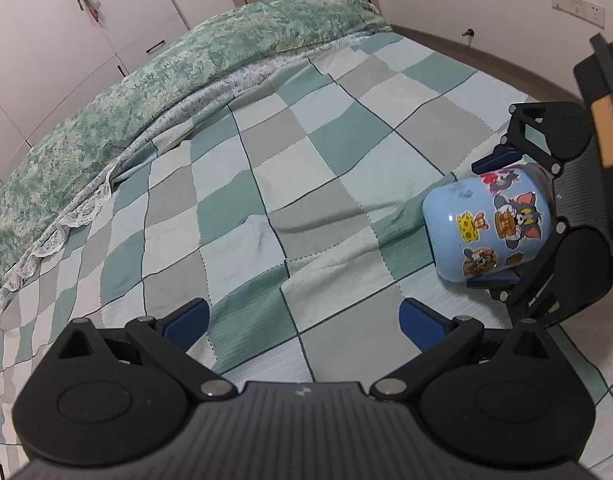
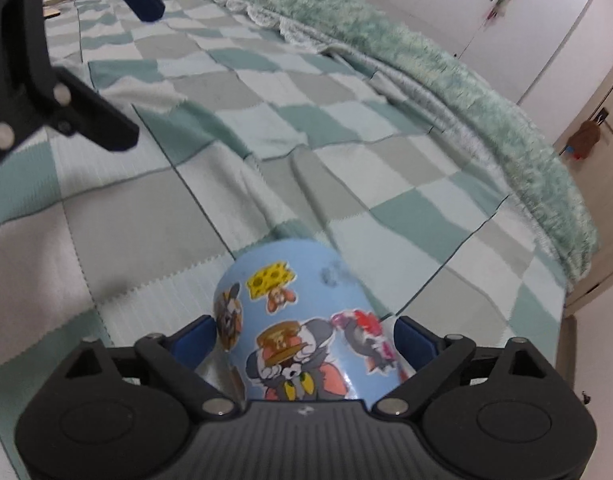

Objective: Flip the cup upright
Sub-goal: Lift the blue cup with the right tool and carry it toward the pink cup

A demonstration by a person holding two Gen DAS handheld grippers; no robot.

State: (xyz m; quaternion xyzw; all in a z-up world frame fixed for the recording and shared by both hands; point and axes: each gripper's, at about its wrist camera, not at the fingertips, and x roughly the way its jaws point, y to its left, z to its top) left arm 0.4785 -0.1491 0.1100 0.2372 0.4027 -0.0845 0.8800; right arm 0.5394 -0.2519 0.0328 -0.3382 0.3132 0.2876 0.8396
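A light blue cup (image 1: 488,222) with cartoon stickers lies tilted on its side over the checkered bed cover, its closed bottom toward the middle of the bed. My right gripper (image 1: 496,220) is shut on the cup, its blue pads against both sides. In the right wrist view the cup (image 2: 302,320) sits between the pads of the right gripper (image 2: 306,338), bottom pointing away. My left gripper (image 1: 304,322) is open and empty, low over the bed cover to the left of the cup. It also shows in the right wrist view (image 2: 106,60) at the upper left.
The bed carries a green, grey and white checkered cover (image 1: 266,184). A rumpled green quilt (image 1: 166,76) lies along its far side. White wardrobe doors (image 1: 66,40) stand beyond it. The bed's edge and the floor (image 2: 594,360) are at the right.
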